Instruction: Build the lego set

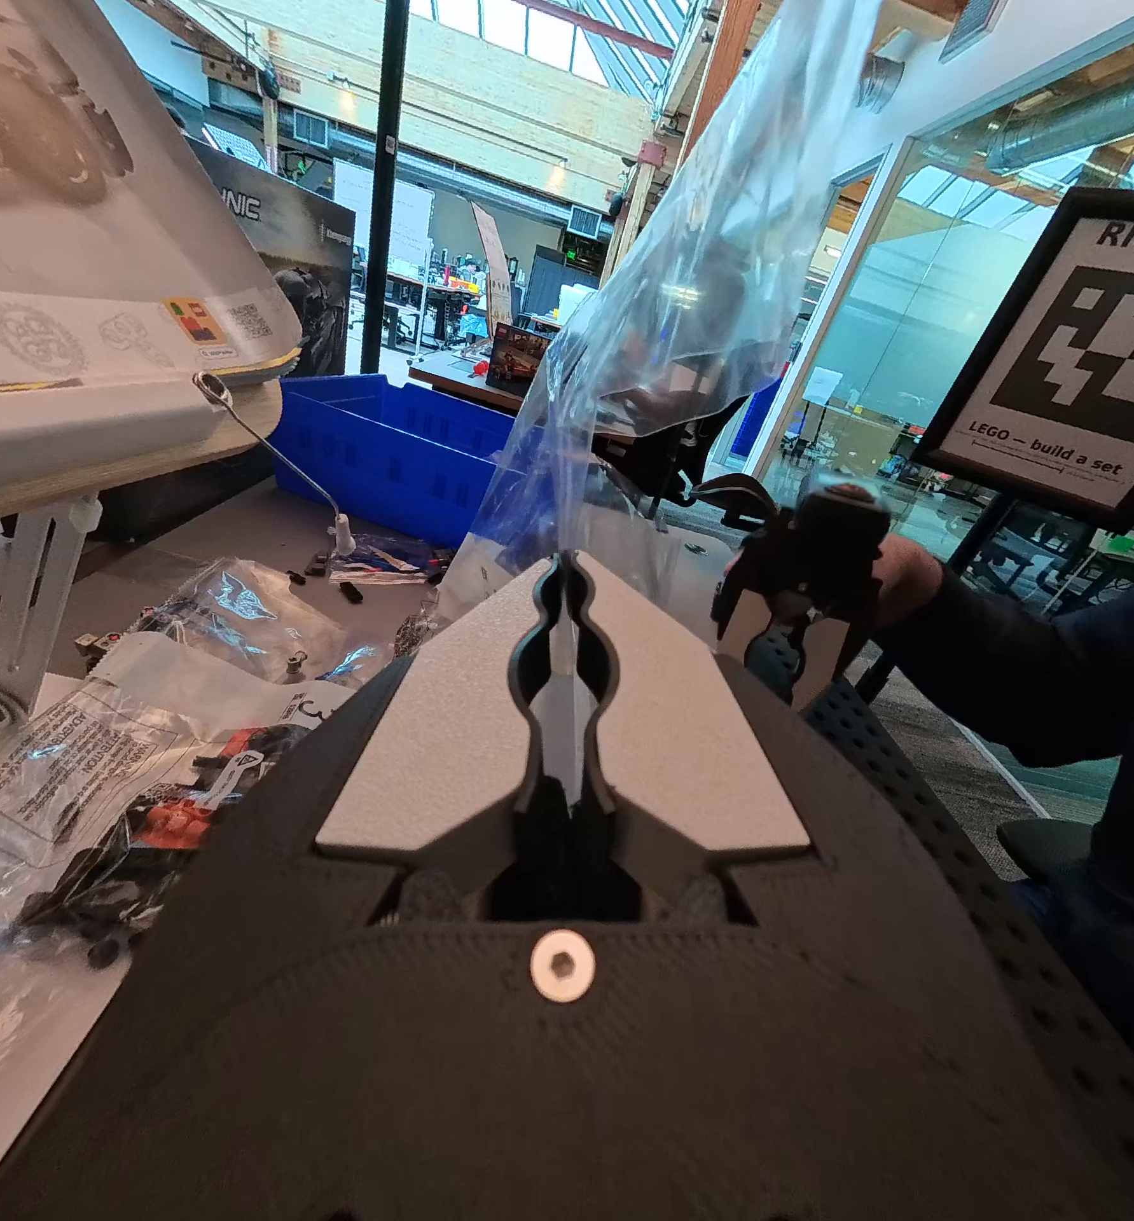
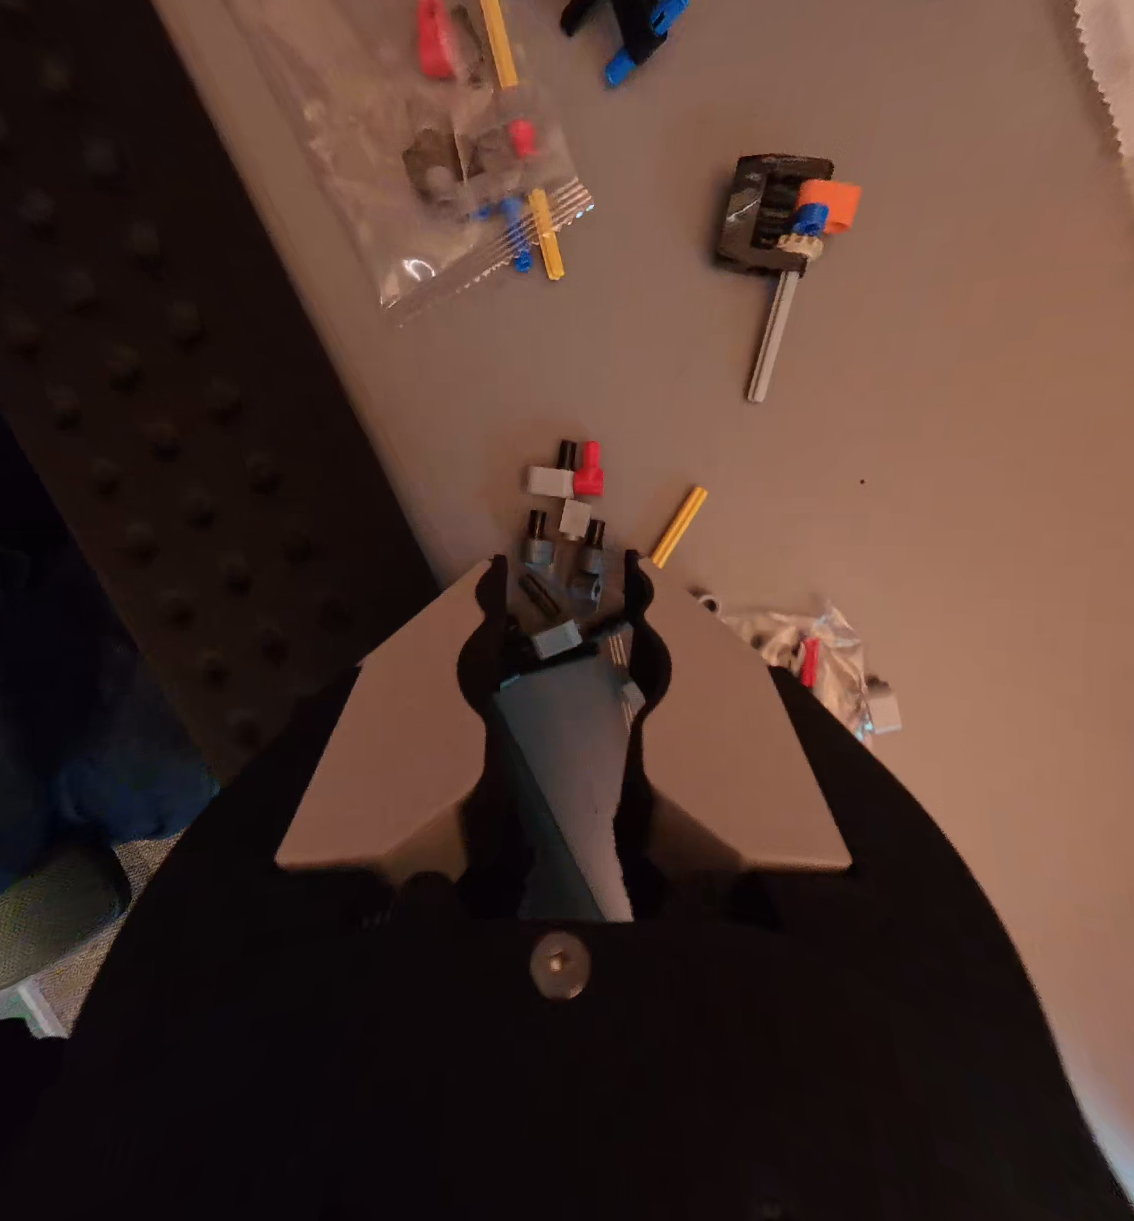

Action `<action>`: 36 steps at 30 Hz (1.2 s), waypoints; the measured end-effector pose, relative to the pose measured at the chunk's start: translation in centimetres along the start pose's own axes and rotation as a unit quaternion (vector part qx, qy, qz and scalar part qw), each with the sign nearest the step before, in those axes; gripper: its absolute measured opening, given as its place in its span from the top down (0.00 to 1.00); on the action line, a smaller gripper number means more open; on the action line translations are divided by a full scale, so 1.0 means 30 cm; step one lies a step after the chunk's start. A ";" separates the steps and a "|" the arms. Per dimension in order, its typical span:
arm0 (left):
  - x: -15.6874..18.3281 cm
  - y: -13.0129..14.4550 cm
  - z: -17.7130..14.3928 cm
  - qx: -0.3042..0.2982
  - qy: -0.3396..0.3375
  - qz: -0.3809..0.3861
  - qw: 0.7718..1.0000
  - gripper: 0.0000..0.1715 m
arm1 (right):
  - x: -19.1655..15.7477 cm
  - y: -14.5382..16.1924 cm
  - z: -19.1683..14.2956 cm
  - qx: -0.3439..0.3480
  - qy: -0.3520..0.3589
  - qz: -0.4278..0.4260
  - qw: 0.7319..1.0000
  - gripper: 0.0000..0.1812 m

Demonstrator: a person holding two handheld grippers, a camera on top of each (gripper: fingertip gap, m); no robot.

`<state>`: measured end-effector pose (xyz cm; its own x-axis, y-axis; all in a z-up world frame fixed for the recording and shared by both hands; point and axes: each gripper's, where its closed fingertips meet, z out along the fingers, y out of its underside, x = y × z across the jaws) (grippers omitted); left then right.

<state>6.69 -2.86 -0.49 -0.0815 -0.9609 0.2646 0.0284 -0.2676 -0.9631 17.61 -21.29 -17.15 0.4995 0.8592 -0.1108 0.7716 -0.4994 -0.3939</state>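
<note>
Between the pinched-together tips of the left hand-held gripper (image 1: 565, 561) a clear plastic bag (image 1: 676, 277) is clamped by one edge, its long axis rising up and to the right above the desk (image 1: 220, 528). Beneath the right hand-held gripper (image 2: 564, 568), its jaws parted and empty, loose lego pins (image 2: 567, 502) lie spilled; a small clear bag (image 2: 458, 172) farther off holds red, blue and yellow pieces.

Three yellow axles (image 2: 678, 526), one grey axle (image 2: 773, 337), one blue bin (image 1: 392, 449), two tools (image 1: 565, 561).

Blue bin (image 1: 379, 449), framed sign (image 1: 1073, 350)
</note>
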 end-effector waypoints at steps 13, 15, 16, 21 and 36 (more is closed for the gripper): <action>0.005 -0.004 -0.001 0.000 0.000 0.002 1.000 1.00 | 0.042 -0.058 -0.044 0.047 0.028 0.002 0.998 0.88; 0.006 -0.005 -0.001 0.000 0.001 0.003 1.000 1.00 | 0.058 -0.098 -0.088 0.077 0.037 -0.002 0.996 0.88; 0.007 -0.005 -0.001 0.000 0.001 0.003 1.000 1.00 | 0.077 -0.129 -0.119 0.100 0.048 -0.001 0.994 0.88; 0.014 -0.002 0.006 -0.003 0.005 0.003 1.000 1.00 | 0.177 -0.397 -0.343 0.273 0.093 -0.002 0.958 0.88; 0.011 0.002 0.007 -0.006 0.010 0.002 1.000 1.00 | 0.366 -0.632 -0.447 0.296 0.183 -0.017 0.937 0.81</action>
<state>6.88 -3.21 -0.44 -0.1005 -0.9604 0.2600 0.0166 -0.2629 -0.9647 13.74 -3.87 1.32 0.6641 0.7235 0.1886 0.4897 -0.2303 -0.8409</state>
